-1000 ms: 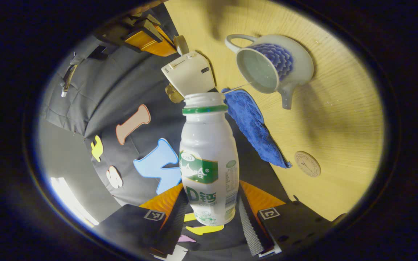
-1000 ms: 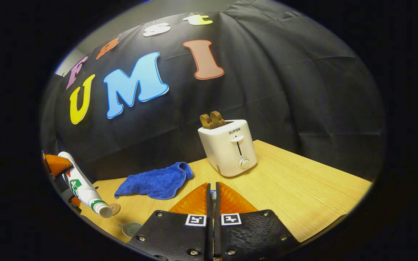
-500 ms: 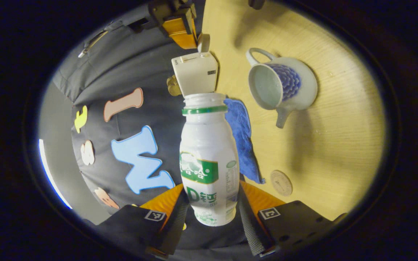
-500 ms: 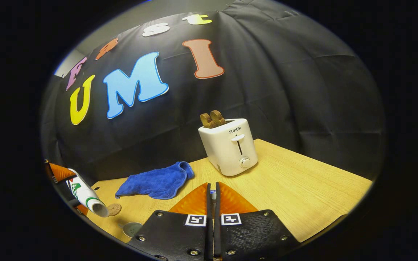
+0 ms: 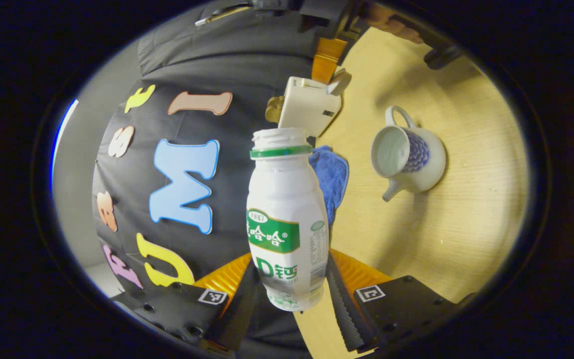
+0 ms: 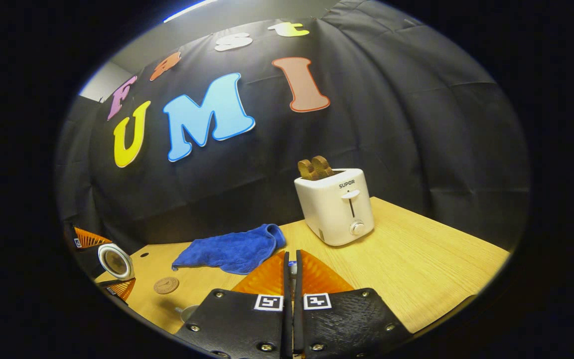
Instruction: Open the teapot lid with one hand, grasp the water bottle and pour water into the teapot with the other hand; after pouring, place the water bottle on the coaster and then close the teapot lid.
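Observation:
My left gripper [image 5: 291,279] is shut on a white water bottle [image 5: 287,219] with a green neck ring and an uncapped mouth. The bottle is held in the air, left of the teapot. The white teapot [image 5: 409,159] with blue scales stands open on the wooden table [image 5: 466,209]. At the top of the left gripper view, my right gripper [image 5: 329,65] holds a small pale teapot lid [image 5: 338,84]. In the right gripper view my right gripper [image 6: 291,259] is shut, with a bit of the lid between its fingers. The bottle's mouth [image 6: 114,260] faces this camera at far left, near the round coaster [image 6: 166,285].
A white toaster [image 6: 337,207] with toast in it stands at the back of the table [image 6: 416,269]. A blue cloth [image 6: 232,249] lies crumpled to its left. A hand [image 5: 391,25] holds the right gripper.
A thin stream ran from the bottle to the teapot one second ago; it has stopped. The left gripper has swung the bottle's mouth up and drawn back from the teapot. The right gripper barely shifted.

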Motion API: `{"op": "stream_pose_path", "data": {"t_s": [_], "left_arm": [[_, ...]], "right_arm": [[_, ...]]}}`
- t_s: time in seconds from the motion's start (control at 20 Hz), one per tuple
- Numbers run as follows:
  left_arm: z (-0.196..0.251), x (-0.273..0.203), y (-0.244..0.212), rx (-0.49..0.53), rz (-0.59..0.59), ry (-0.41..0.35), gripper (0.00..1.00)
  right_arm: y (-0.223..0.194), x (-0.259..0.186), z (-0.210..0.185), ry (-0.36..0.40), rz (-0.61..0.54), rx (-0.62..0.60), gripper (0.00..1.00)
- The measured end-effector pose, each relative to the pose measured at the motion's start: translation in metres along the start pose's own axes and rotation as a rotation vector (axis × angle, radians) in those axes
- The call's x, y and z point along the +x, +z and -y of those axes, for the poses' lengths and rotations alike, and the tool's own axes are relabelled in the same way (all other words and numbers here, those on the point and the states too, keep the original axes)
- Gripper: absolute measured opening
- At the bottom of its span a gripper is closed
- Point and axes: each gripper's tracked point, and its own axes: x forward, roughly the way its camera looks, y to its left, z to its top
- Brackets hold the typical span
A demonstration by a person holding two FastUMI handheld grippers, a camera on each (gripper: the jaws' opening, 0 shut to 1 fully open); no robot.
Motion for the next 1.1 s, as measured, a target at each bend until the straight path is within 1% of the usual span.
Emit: {"op": "stream_pose_path", "data": {"t_s": [0.05,0.15,0.2,0.3,0.35,0.4,0.45,0.6,0.65,0.7,0.75,0.85,0.9,0.95,1.05,1.1], "left_arm": [[-0.002,-0.001,-0.003,-0.054,0.000,0.004,0.78],[-0.008,-0.001,-0.011,-0.148,-0.006,0.016,0.82],[-0.009,-0.001,-0.015,-0.191,-0.012,0.020,0.78],[-0.006,-0.003,-0.029,-0.282,-0.032,0.021,0.78],[-0.002,-0.006,-0.037,-0.335,-0.045,0.018,0.84],[0.001,-0.009,-0.046,-0.389,-0.056,0.014,0.85],[0.003,-0.008,-0.052,-0.438,-0.064,0.012,0.78],[0.000,-0.001,-0.069,-0.617,-0.091,0.007,0.78],[-0.001,-0.001,-0.073,-0.669,-0.097,0.006,0.85],[-0.002,0.001,-0.079,-0.727,-0.107,0.008,0.78],[-0.005,0.002,-0.084,-0.780,-0.113,0.011,0.78],[-0.011,0.006,-0.094,-0.858,-0.122,0.022,0.78],[-0.017,0.009,-0.098,-0.886,-0.125,0.033,0.84],[-0.021,0.010,-0.103,-0.910,-0.125,0.043,0.78],[-0.028,0.007,-0.117,-0.966,-0.132,0.090,0.78],[-0.028,0.007,-0.122,-1.004,-0.132,0.099,0.78]], "right_arm": [[0.000,-0.001,-0.006,0.025,0.004,0.000,0.01],[0.001,-0.002,-0.017,0.077,0.011,0.000,0.01],[0.001,-0.002,-0.024,0.104,0.016,-0.005,0.01],[0.003,-0.006,-0.038,0.163,0.029,-0.029,0.01],[0.002,-0.008,-0.047,0.193,0.033,-0.045,0.00],[0.002,-0.010,-0.054,0.224,0.032,-0.061,0.01],[0.000,-0.012,-0.063,0.259,0.030,-0.076,0.00],[-0.010,-0.019,-0.090,0.360,0.005,-0.132,0.01],[-0.016,-0.022,-0.099,0.393,-0.006,-0.156,0.01],[-0.020,-0.025,-0.107,0.423,-0.017,-0.182,0.01],[-0.027,-0.026,-0.113,0.448,-0.030,-0.209,0.00],[-0.036,-0.029,-0.121,0.484,-0.052,-0.257,0.01],[-0.041,-0.030,-0.124,0.498,-0.063,-0.276,0.01],[-0.045,-0.031,-0.126,0.509,-0.074,-0.294,0.01],[-0.051,-0.031,-0.125,0.516,-0.091,-0.325,0.01],[-0.053,-0.031,-0.125,0.520,-0.097,-0.331,0.01]]}}
